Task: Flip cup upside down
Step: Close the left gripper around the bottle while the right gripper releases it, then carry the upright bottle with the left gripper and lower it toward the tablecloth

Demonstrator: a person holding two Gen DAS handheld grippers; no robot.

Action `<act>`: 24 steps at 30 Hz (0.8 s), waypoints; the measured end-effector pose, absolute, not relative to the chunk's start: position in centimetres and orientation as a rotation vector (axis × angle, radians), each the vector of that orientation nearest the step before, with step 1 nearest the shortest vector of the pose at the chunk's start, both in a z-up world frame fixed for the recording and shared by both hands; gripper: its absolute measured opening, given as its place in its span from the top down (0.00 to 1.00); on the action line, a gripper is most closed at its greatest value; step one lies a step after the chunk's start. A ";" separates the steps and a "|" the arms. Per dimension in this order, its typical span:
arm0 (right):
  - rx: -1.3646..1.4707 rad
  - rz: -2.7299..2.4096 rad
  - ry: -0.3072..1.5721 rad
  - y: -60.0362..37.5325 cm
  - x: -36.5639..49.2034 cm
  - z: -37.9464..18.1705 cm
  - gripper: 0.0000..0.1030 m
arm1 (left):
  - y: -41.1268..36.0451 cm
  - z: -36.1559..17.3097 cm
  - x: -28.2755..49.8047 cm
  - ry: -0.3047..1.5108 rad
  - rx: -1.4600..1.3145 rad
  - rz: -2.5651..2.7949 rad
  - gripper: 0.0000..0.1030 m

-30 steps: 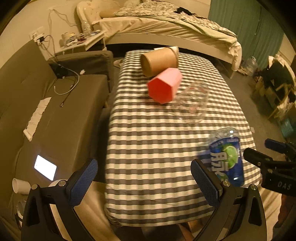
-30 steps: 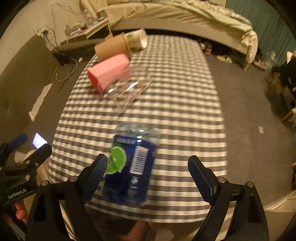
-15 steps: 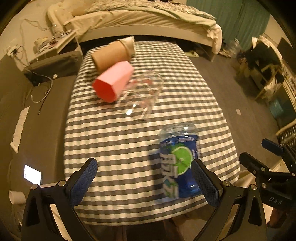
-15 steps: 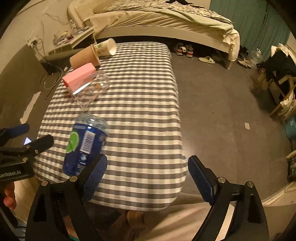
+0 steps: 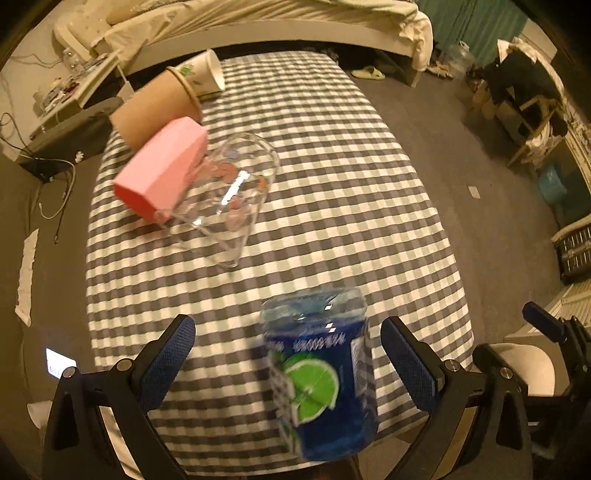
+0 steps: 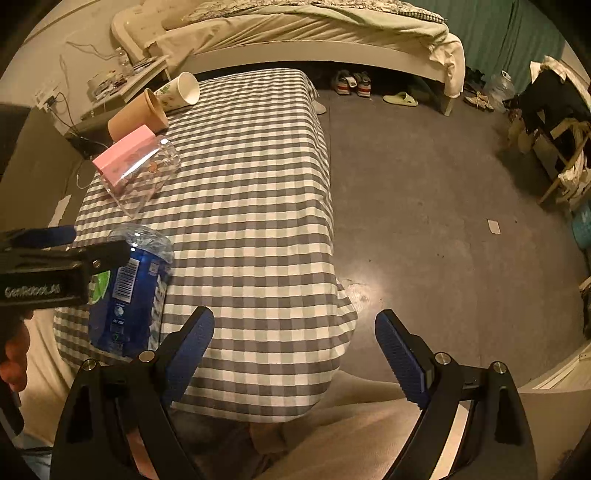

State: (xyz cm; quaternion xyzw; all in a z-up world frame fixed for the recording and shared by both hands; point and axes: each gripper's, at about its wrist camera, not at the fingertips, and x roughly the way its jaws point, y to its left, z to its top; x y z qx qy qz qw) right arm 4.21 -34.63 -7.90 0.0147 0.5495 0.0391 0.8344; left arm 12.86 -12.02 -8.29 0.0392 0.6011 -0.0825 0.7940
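A blue plastic cup with a lime label [image 5: 321,376] stands at the near edge of the checked table [image 5: 332,206]; it also shows in the right wrist view [image 6: 129,291]. My left gripper [image 5: 288,362] is open, its fingers on either side of the cup, not touching. My right gripper [image 6: 295,347] is open and empty, off the table's near right corner over the floor. The left gripper's body [image 6: 48,266] shows beside the cup in the right wrist view.
A clear glass cup [image 5: 232,199], a pink cup [image 5: 162,173], a brown paper cup [image 5: 155,107] and a white printed paper cup [image 5: 203,74] stand in a row at the far left. A bed [image 6: 295,33] lies behind. Grey floor [image 6: 443,206] lies right of the table.
My left gripper has moved right and closer, bringing the blue cup between its fingers. My right gripper has swung right, away from the cup, toward the floor.
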 end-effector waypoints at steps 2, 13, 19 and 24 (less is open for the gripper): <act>0.032 0.085 1.169 -34.8 4.3 -8.2 0.13 | -12.3 -8.8 13.4 1.315 0.079 -0.182 0.00; 0.042 0.077 1.202 -35.1 4.7 -9.4 0.13 | -13.1 -11.9 15.4 1.436 0.063 -0.233 0.25; 0.038 0.065 1.205 -35.2 4.8 -9.5 0.13 | -12.6 -10.3 15.4 1.374 0.077 -0.251 0.27; 0.029 0.063 1.204 -34.8 4.7 -9.3 0.13 | -11.9 -8.1 16.1 1.242 0.041 -0.220 0.27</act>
